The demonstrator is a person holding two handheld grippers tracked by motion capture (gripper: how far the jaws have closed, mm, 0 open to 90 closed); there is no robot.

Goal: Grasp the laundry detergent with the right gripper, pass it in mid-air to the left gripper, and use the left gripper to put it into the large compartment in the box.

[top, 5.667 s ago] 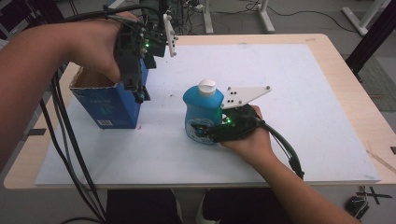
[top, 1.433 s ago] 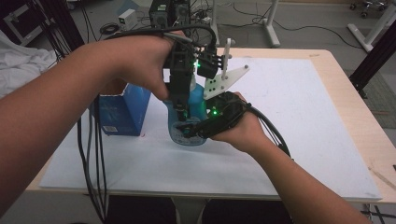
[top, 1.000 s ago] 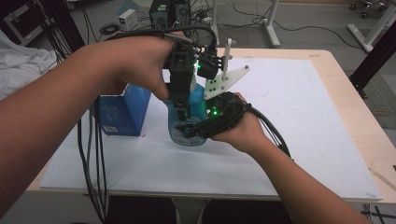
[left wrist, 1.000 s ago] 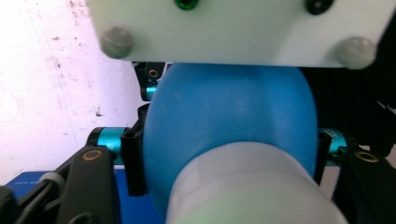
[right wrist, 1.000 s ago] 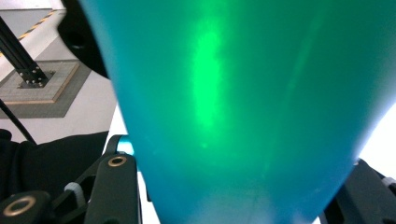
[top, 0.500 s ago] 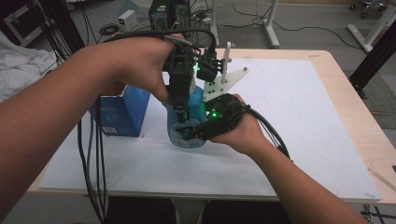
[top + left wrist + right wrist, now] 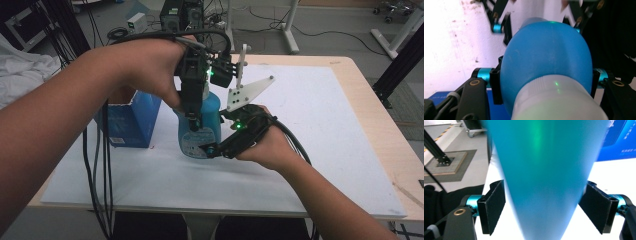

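Blue bottle (image 7: 202,125) stands upright mid-counter, just right of the blue box (image 7: 127,120); long axis vertical; left tool (image 7: 544,82) comes straight down over the white cap (image 7: 556,100), clenched on the bottle's shoulder; right tool (image 7: 544,210) flanks the lower body from the right side, jaws just been opening, pads apparently off the bottle; left hand carries it.

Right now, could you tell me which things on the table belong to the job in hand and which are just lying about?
In the job:
- blue bottle
- left gripper, clamped on its upper part
- right gripper, jaws just opened beside its base

Lying about:
- blue box
- white mat
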